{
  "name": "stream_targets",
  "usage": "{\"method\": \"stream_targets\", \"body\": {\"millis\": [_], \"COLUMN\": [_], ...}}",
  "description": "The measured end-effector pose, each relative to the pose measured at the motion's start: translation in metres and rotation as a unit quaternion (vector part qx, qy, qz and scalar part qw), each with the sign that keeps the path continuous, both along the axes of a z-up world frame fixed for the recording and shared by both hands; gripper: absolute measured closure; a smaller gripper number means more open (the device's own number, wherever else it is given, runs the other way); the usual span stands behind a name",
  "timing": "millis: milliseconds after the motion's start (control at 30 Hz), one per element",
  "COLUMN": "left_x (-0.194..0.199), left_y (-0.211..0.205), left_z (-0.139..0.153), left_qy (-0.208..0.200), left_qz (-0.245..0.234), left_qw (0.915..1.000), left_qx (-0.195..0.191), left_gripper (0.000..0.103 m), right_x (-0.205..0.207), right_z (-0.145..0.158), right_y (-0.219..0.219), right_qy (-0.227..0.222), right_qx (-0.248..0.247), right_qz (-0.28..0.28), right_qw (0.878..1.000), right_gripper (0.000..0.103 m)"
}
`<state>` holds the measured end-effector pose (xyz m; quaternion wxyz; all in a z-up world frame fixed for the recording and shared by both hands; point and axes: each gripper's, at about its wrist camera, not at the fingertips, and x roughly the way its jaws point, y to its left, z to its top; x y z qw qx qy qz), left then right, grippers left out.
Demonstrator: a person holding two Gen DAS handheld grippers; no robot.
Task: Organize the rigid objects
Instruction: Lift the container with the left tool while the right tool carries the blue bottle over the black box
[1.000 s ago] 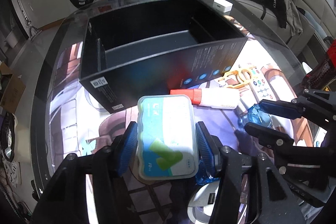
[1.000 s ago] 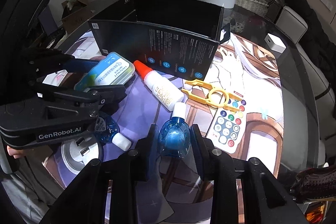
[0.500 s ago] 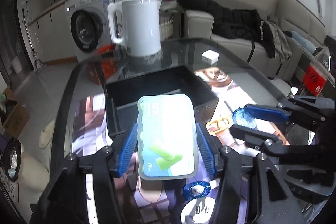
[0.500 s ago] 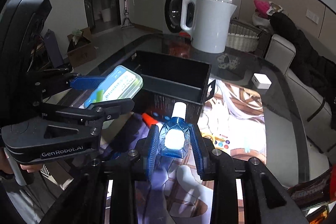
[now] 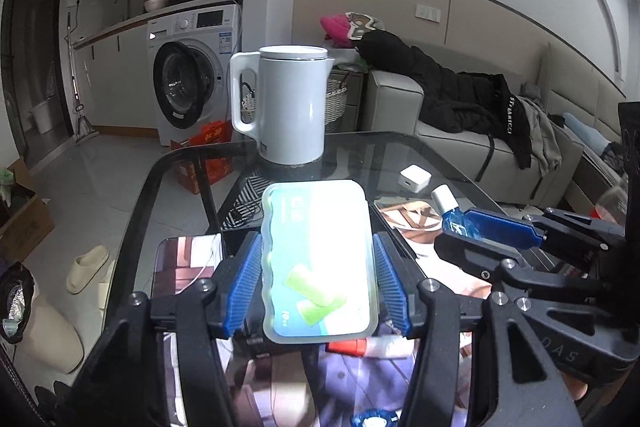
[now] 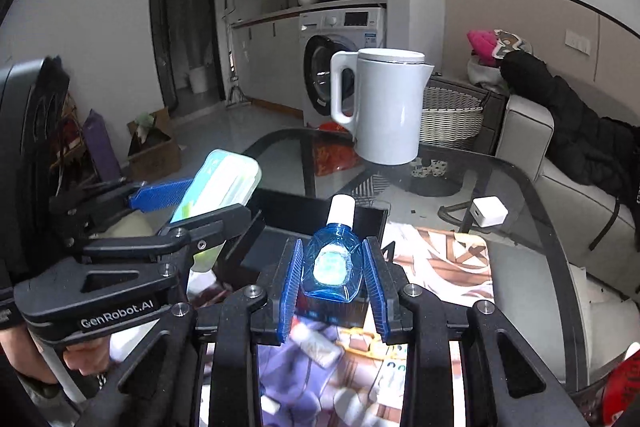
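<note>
Two hand-held grippers raised above the tabletop (image 6: 520, 267): left hand-held gripper (image 5: 318, 279) clamping a pale plastic case (image 5: 318, 259); right hand-held gripper (image 6: 331, 273), at 3 o'clock, pinching a blue bottle (image 6: 330, 265) over the black box (image 6: 320, 215).

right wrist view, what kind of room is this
Most likely a small home's open living and kitchen area: a front-loading washing machine under a counter, a pale sofa with a black coat thrown over it, and a white kettle on a glass table.

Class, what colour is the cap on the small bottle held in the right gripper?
White, on a clear blue plastic bottle; the right wrist view shows it best.
</note>
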<state>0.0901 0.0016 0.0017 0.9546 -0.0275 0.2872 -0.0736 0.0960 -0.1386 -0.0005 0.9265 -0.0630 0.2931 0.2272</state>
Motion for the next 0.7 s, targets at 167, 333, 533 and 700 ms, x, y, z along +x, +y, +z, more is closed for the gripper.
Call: {"method": "stream_targets", "body": {"millis": [167,333,533,700], "left_x": [0.025,0.043,0.052,0.053], "left_y": [0.002,-0.001,-0.011,-0.009], "left_z": [-0.012,-0.026,-0.043,-0.05], "left_qy": [0.022,0.047,0.082,0.105], "left_qz": [0.016,0.017,0.012,0.014], "left_qw": [0.9996,0.9987,0.9965,0.9943], "left_qx": [-0.006,-0.005,0.014,0.015], "left_gripper": [0.048,0.048,0.048,0.048], "right_x": [0.026,0.053,0.08,0.087], "right_z": [0.001,-0.005,-0.021,-0.037], "right_y": [0.008,0.009,0.002,0.0], "right_qy": [0.012,0.028,0.071,0.097], "right_qx": [0.01,0.017,0.019,0.014], "right_qz": [-0.015,-0.032,-0.042,-0.037], "right_qw": [1.0,0.999,0.996,0.994], "right_gripper": [0.072,0.072,0.072,0.072]}}
